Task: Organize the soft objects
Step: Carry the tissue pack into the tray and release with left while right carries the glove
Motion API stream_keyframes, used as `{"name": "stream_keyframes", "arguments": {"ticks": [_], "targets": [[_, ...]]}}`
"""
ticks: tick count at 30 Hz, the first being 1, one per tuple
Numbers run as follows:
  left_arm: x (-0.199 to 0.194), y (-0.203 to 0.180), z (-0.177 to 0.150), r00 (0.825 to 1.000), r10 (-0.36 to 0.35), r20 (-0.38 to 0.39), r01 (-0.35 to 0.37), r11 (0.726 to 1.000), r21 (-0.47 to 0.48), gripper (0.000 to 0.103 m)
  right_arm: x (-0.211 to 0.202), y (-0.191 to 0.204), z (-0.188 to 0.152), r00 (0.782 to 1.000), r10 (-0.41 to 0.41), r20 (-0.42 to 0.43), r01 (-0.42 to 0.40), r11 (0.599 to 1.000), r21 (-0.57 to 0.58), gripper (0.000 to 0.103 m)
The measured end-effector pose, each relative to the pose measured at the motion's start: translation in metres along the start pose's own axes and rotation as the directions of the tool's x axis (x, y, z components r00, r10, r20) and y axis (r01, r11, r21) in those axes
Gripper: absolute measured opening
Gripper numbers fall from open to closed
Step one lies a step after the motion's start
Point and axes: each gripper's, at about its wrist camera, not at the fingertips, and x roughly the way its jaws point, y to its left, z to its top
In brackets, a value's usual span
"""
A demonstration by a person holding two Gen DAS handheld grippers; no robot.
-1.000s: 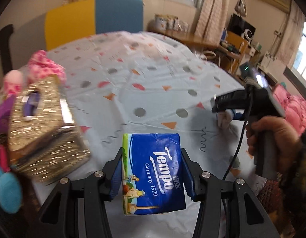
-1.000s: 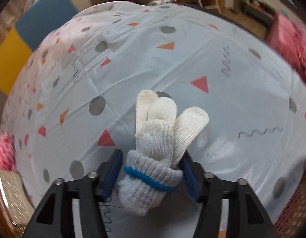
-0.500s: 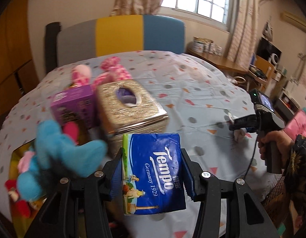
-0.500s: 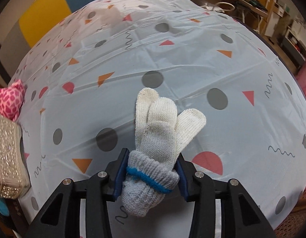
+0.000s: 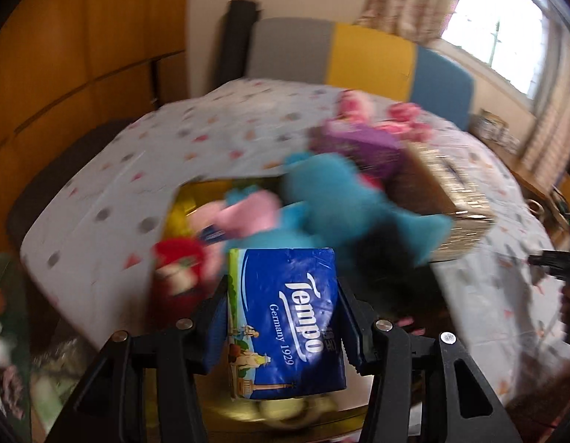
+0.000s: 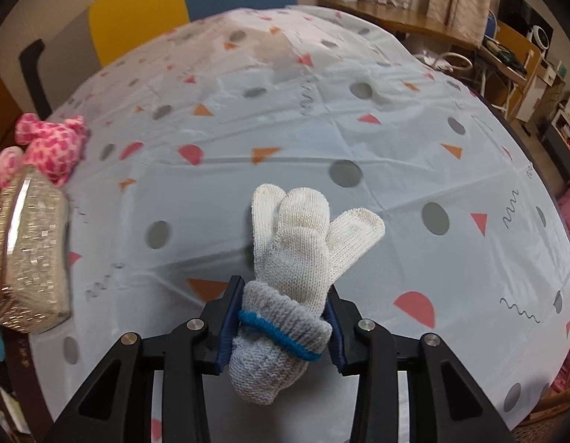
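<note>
A: Item one: left hand-held gripper [image 5: 283, 326], clamped on the blue tissue pack [image 5: 285, 317], held above the yellow bin [image 5: 181, 203] of plush toys [image 5: 333, 203].

B: Item two: right hand-held gripper [image 6: 281, 326]; its jaws had just been closing, pads pressed on the rolled knit glove [image 6: 292, 277], carried over the desk [image 6: 359, 140].

A: Risk, pack: view was blurred; a hasty release could have bounced it off the heaped toys.

B: Risk, glove: soft cuff, gripped low; it might have slipped out.

Curtained bright window [image 5: 502, 29], wooden panelling [image 5: 82, 55], grey-yellow-blue chair [image 5: 362, 59]
</note>
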Motion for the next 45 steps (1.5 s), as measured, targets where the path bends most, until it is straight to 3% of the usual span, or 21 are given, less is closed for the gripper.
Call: {"name": "stream_keyframes", "arguments": {"ticks": [6, 11, 15, 19, 23, 27, 30, 34, 39, 45], "targets": [[0.014, 0.048, -0.023, 0.997, 0.062, -0.040, -0.065, 0.995, -0.075, 0.053, -0.052, 0.043, -0.013, 0.988, 0.108, 0.114, -0.098, 0.991, -0.087, 0.040], [0.028, 0.058, -0.037, 0.993, 0.084, -0.080, -0.093, 0.990, -0.110, 0.077, -0.107, 0.100, -0.025, 0.944, 0.277, 0.181, -0.235, 0.946, -0.224, 0.040], [0.019, 0.060, -0.039, 0.995, 0.089, -0.045, -0.094, 0.987, -0.133, 0.083, -0.135, 0.165, -0.046, 0.886, 0.444, 0.135, -0.374, 0.855, -0.359, 0.040], [0.001, 0.060, -0.034, 0.989, 0.150, 0.016, -0.147, 0.978, -0.146, 0.094, -0.143, 0.245, -0.081, 0.810, 0.586, 0.004, -0.515, 0.716, -0.471, 0.040], [-0.019, 0.066, -0.030, 0.970, 0.232, 0.071, -0.216, 0.959, -0.186, 0.100, -0.133, 0.314, -0.118, 0.770, 0.623, -0.139, -0.586, 0.604, -0.539, 0.040], [-0.035, 0.077, -0.027, 0.953, 0.287, 0.096, -0.258, 0.937, -0.237, 0.103, -0.115, 0.370, -0.152, 0.748, 0.615, -0.249, -0.626, 0.528, -0.574, 0.040], [-0.043, 0.084, -0.028, 0.945, 0.310, 0.102, -0.274, 0.924, -0.265, 0.103, -0.098, 0.401, -0.171, 0.751, 0.586, -0.305, -0.630, 0.497, -0.597, 0.040], [-0.047, 0.089, -0.030, 0.940, 0.329, 0.090, -0.293, 0.914, -0.279, 0.103, -0.074, 0.423, -0.192, 0.773, 0.525, -0.355, -0.614, 0.482, -0.625, 0.041], [-0.047, 0.090, -0.032, 0.940, 0.331, 0.081, -0.296, 0.912, -0.283, 0.103, -0.049, 0.430, -0.203, 0.810, 0.467, -0.355, -0.575, 0.517, -0.634, 0.047], [-0.048, 0.084, -0.031, 0.941, 0.328, 0.082, -0.295, 0.916, -0.272, 0.103, -0.051, 0.418, -0.202, 0.793, 0.497, -0.351, -0.597, 0.524, -0.607, 0.050]]}}
